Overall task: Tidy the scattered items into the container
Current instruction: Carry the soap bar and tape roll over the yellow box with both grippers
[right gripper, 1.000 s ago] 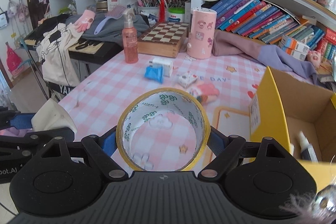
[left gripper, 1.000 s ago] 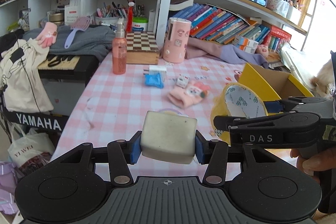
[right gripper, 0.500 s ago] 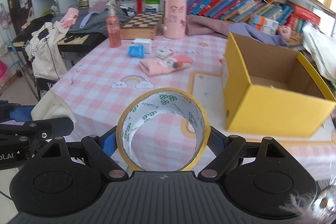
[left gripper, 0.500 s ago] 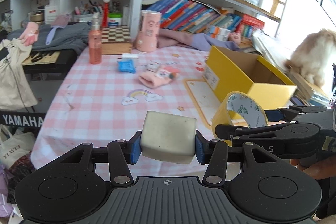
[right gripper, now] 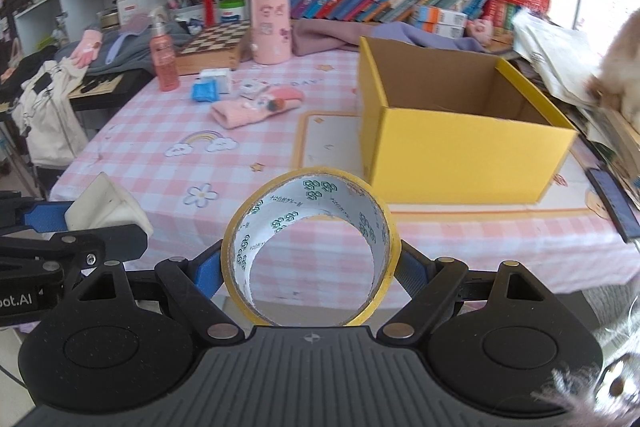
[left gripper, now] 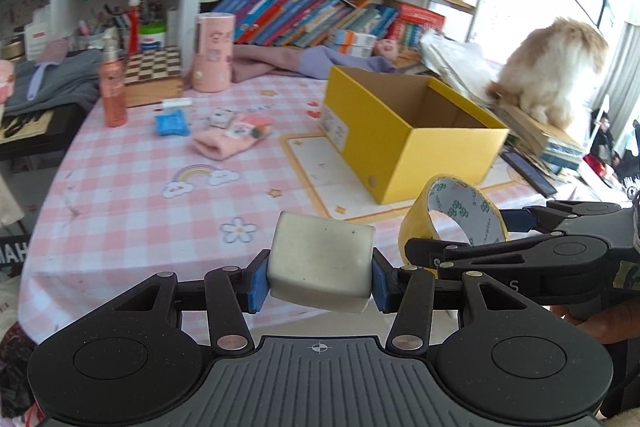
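Note:
My left gripper (left gripper: 319,277) is shut on a dirty white block (left gripper: 320,259), held in the air before the table's near edge. To its right my right gripper (right gripper: 310,267) is shut on a yellow tape roll (right gripper: 256,215), also seen from the side as the tape roll (left gripper: 460,215) in the left wrist view. The open yellow cardboard box (right gripper: 460,147) stands on the pink checked tablecloth (right gripper: 160,167), ahead and to the right of both grippers. A pink sock (right gripper: 256,107), a blue packet (right gripper: 203,91) and small white boxes (right gripper: 218,77) lie scattered at mid-table.
A red spray bottle (right gripper: 164,59), a chessboard box (right gripper: 212,45) and a pink cylinder (right gripper: 270,25) stand at the far side. Bookshelves rise behind. A furry animal (left gripper: 556,67) sits on stacked books right of the box. A keyboard stand with clothes is at left.
Both grippers have swung right and back from the table with their loads still held. The yellow box has come from the right edge toward the middle of both views.

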The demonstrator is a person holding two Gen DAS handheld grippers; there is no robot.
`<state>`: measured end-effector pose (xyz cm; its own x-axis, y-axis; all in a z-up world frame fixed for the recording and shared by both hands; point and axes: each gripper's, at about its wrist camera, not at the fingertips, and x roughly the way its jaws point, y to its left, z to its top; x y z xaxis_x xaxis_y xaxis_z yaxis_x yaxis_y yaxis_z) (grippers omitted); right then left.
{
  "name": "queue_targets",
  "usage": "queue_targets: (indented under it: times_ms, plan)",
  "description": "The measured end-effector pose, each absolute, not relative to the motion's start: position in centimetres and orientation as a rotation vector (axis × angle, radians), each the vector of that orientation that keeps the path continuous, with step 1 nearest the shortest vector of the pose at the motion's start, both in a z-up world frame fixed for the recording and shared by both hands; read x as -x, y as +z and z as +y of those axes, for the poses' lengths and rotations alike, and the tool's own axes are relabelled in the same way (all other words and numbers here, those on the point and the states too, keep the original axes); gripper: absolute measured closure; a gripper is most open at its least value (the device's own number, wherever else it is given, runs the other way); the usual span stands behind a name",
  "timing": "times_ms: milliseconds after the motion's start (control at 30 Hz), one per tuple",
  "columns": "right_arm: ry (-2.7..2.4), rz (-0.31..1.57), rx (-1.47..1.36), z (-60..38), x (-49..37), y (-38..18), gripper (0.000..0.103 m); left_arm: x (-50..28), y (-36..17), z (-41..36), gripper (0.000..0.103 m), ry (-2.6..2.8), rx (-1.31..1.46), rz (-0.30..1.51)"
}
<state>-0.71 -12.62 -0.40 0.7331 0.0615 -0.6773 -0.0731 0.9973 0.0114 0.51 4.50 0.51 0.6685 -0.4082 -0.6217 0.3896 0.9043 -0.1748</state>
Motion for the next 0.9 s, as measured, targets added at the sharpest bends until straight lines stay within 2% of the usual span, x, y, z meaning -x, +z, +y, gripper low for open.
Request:
queue_targets:
  times_ms: [900]
  plan:
    - [-0.142,0.787,-0.077,-20.3,2.9,-0.7,0.019,-2.1,-0.2,-3.4,0.054,-0.669,-0.051,0.743]
